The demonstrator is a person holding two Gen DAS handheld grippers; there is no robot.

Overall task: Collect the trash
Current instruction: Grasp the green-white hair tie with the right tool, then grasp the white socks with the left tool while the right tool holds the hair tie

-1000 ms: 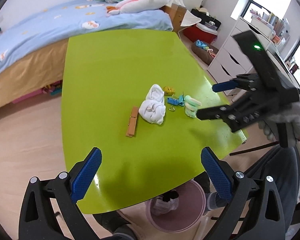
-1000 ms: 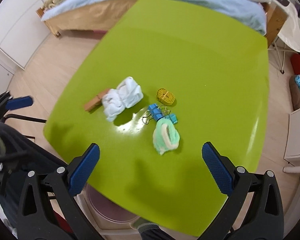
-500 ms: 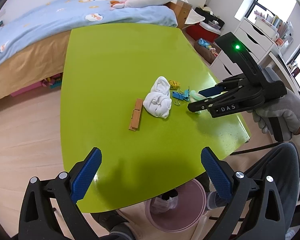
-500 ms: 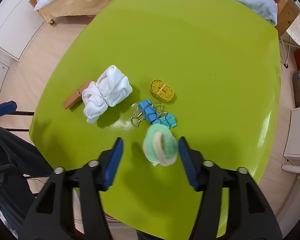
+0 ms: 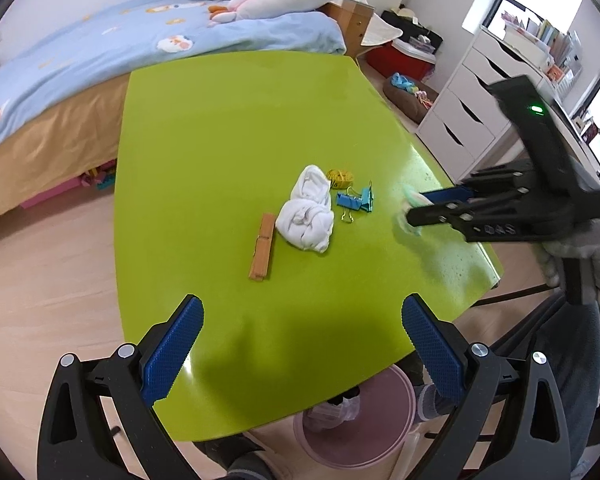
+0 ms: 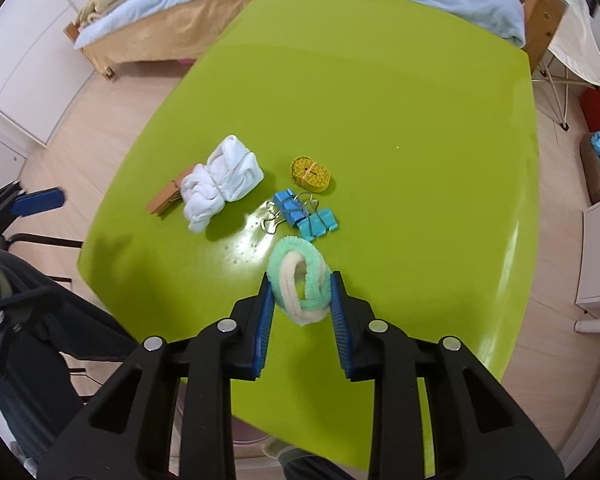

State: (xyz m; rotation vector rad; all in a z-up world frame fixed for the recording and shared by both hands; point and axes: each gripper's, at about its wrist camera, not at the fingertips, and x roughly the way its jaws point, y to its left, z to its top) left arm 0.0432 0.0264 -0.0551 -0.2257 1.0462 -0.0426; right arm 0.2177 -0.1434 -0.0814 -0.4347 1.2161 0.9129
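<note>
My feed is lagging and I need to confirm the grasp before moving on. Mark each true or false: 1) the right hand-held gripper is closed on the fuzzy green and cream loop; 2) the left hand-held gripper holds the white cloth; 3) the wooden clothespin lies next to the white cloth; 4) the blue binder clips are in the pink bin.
1) True: the right hand-held gripper has the fuzzy loop pinched between its pads.
2) False: the left hand-held gripper is open and holds nothing; the white cloth lies on the green table.
3) True: the clothespin lies beside it.
4) False: the binder clips are on the table; the pink bin sits below its edge.
</note>
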